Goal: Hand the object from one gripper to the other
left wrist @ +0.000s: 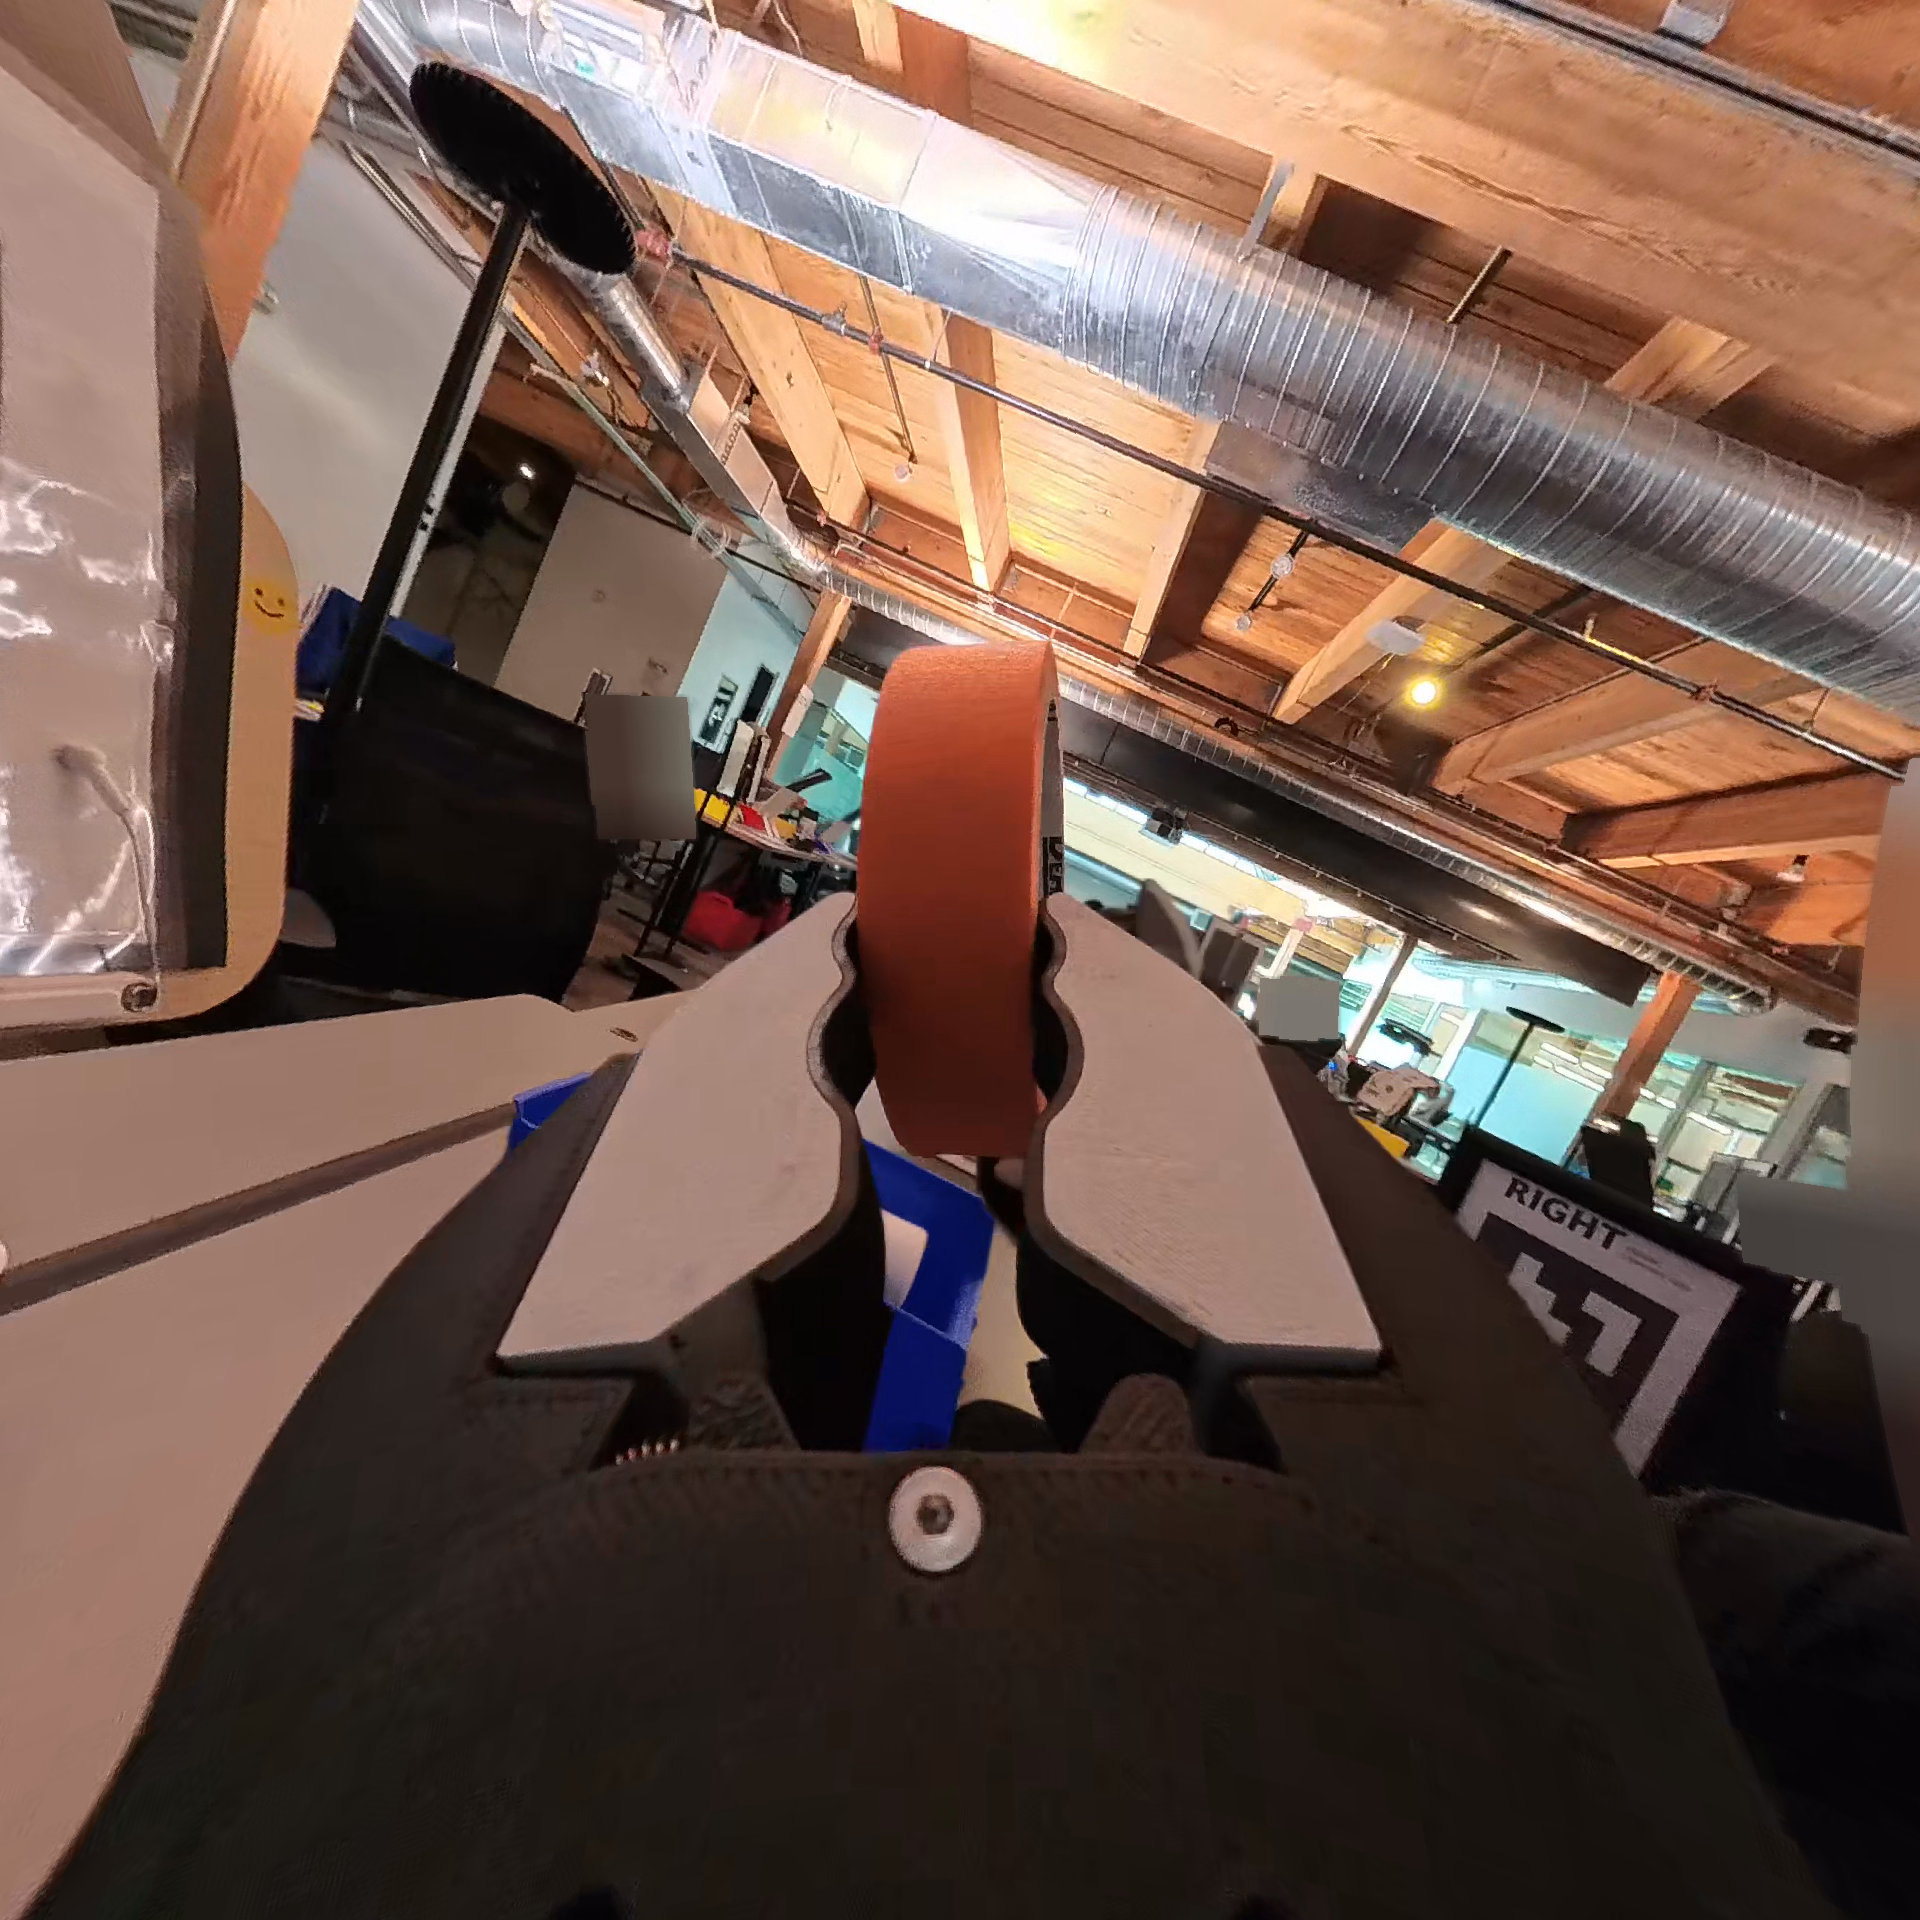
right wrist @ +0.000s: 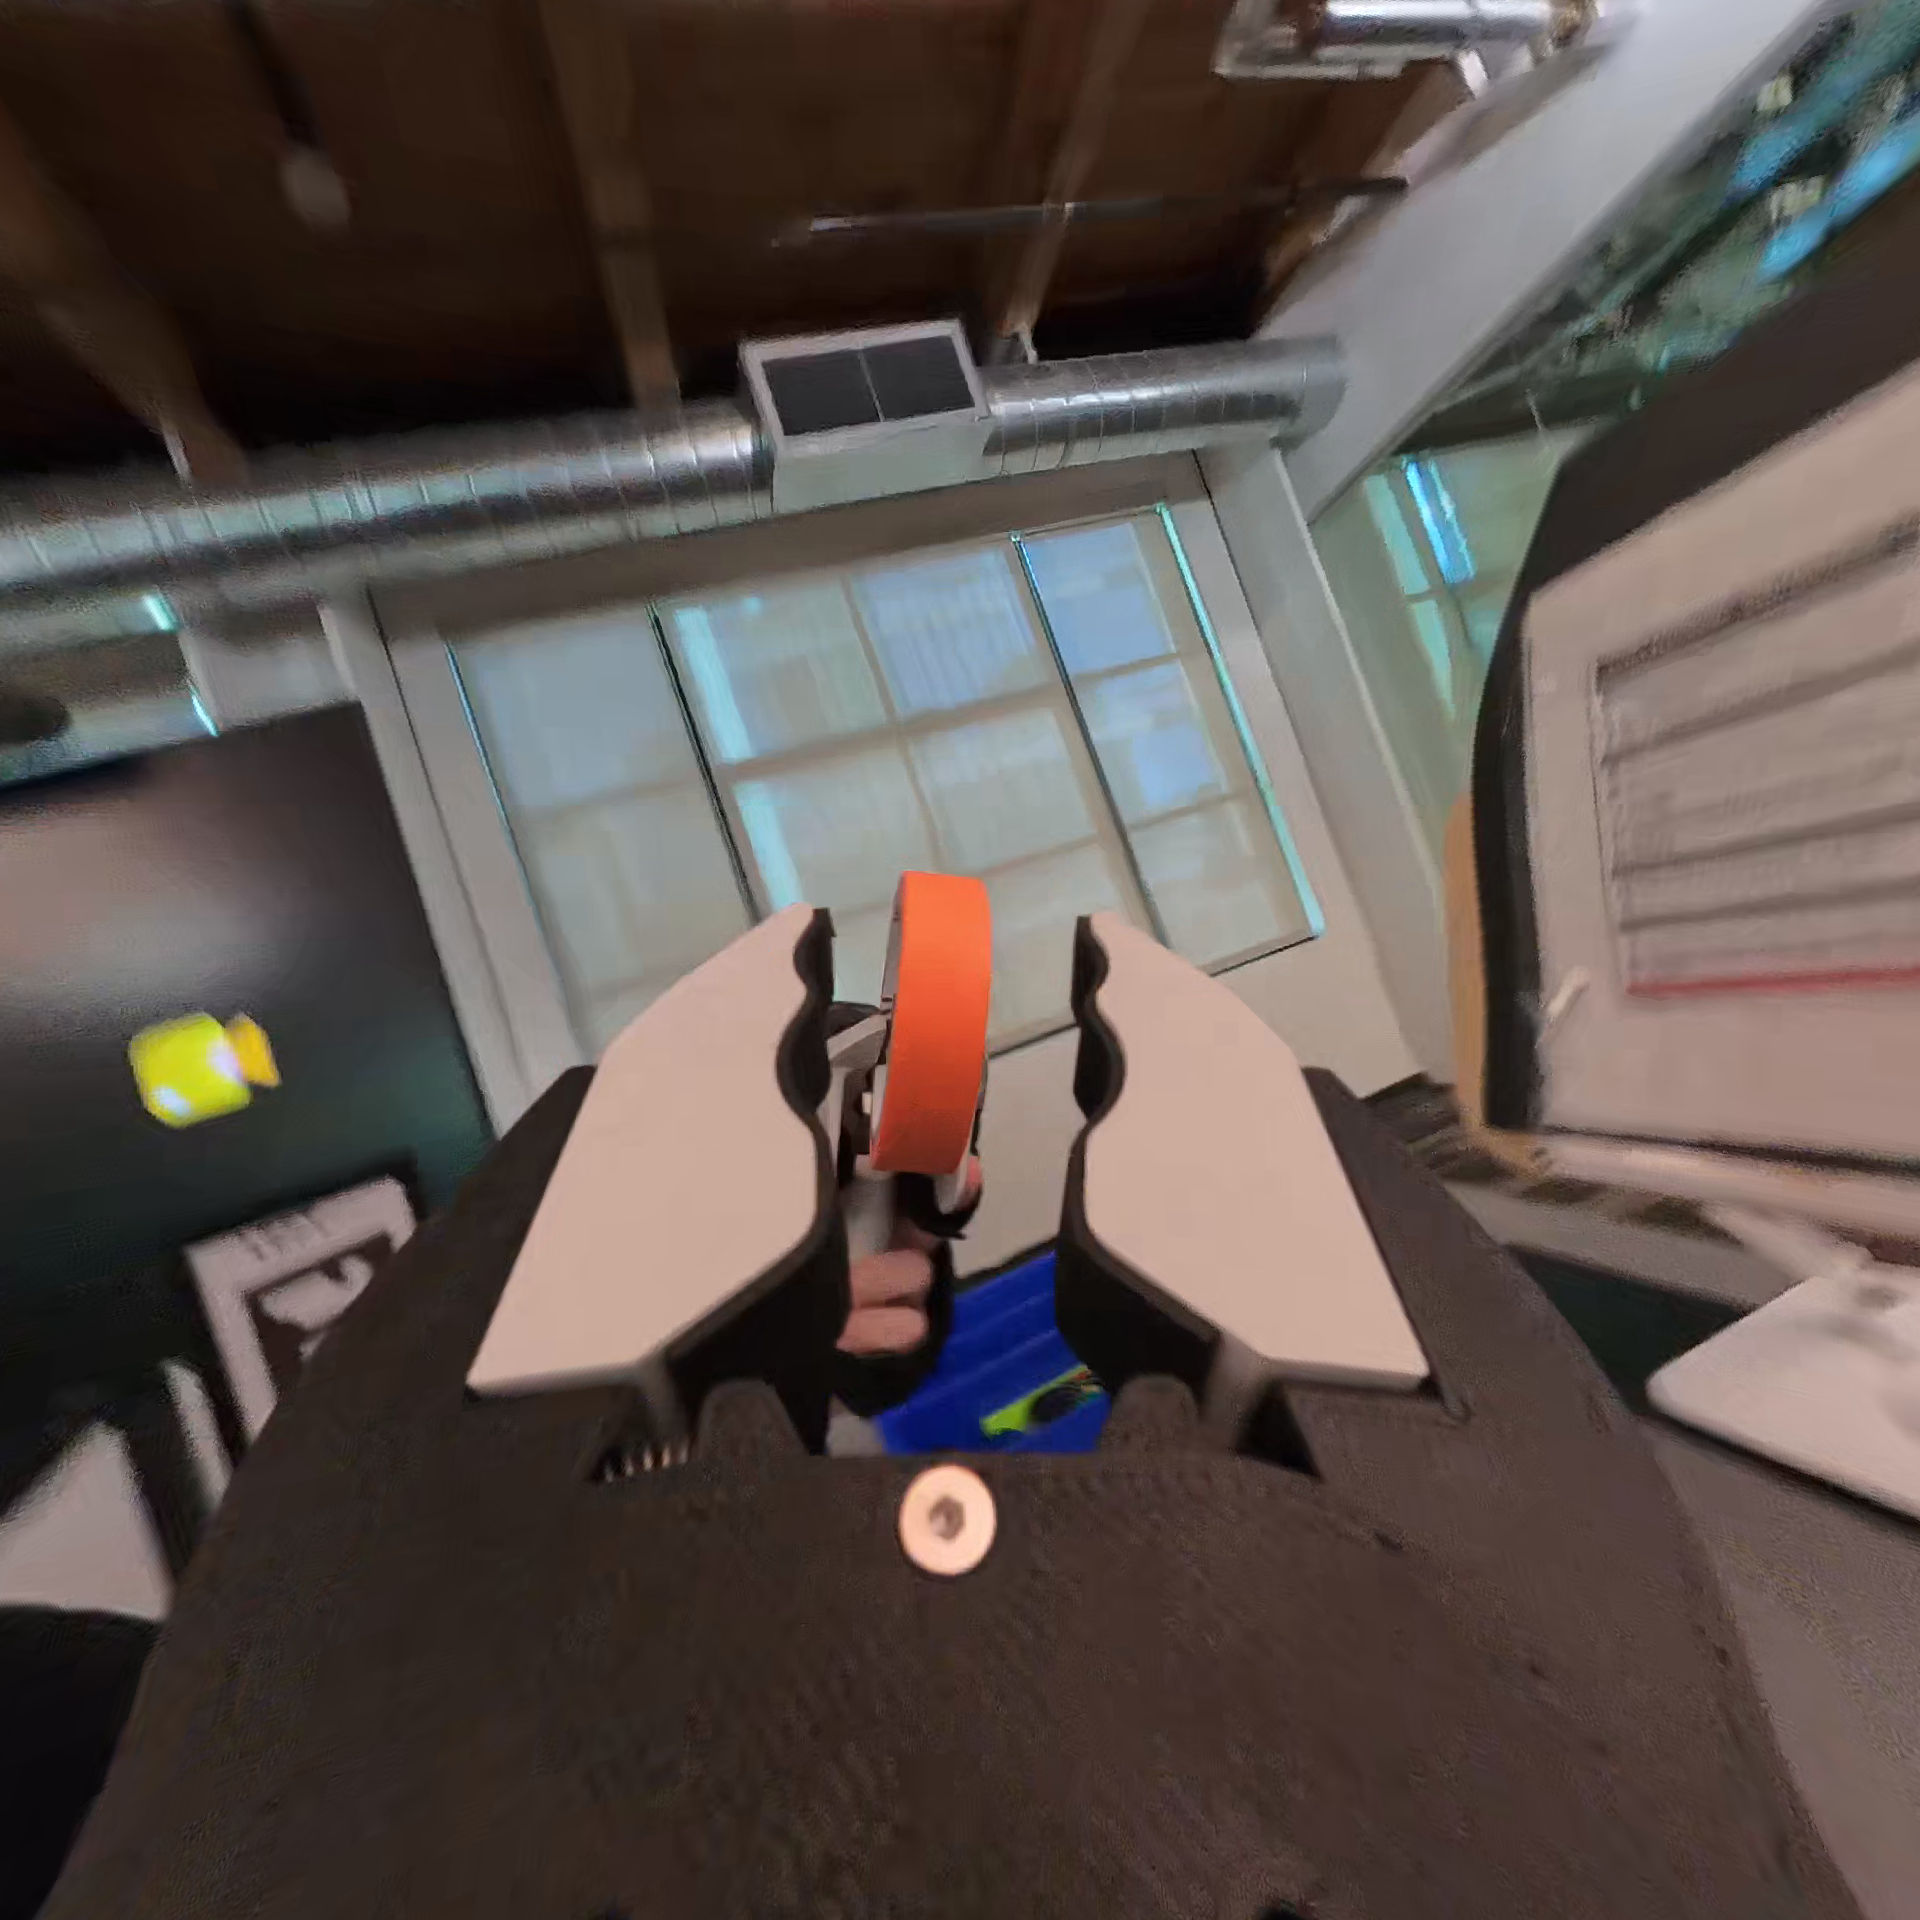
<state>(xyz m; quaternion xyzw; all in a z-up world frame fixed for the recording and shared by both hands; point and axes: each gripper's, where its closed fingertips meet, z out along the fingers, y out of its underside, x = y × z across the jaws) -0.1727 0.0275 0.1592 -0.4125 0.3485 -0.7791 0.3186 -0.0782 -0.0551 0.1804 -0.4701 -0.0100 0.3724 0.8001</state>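
An orange roll of tape (left wrist: 951, 894) stands on edge, clamped between the two fingers of my left gripper (left wrist: 948, 940), which is shut on it and tilted up toward the ceiling. In the right wrist view the same tape roll (right wrist: 930, 1023) shows beyond my right gripper (right wrist: 951, 945), in line with the gap between its fingers and apart from both. The right gripper is open and empty. Below the tape, the other gripper's fingers (right wrist: 854, 1049) and a gloved hand (right wrist: 894, 1309) hold the roll.
A blue bin shows under both grippers (left wrist: 925, 1288) (right wrist: 1013, 1340). A black-and-white marker tag (left wrist: 1590, 1299) on the other gripper sits low right. A monitor (right wrist: 1725, 810) stands at the right, a keyboard (right wrist: 1808, 1382) below it. A panel (left wrist: 104, 582) is close at left. Left tips to right tips: about 12 cm. From either gripper's tips it is about 35 cm to the panel (left wrist: 104, 582).
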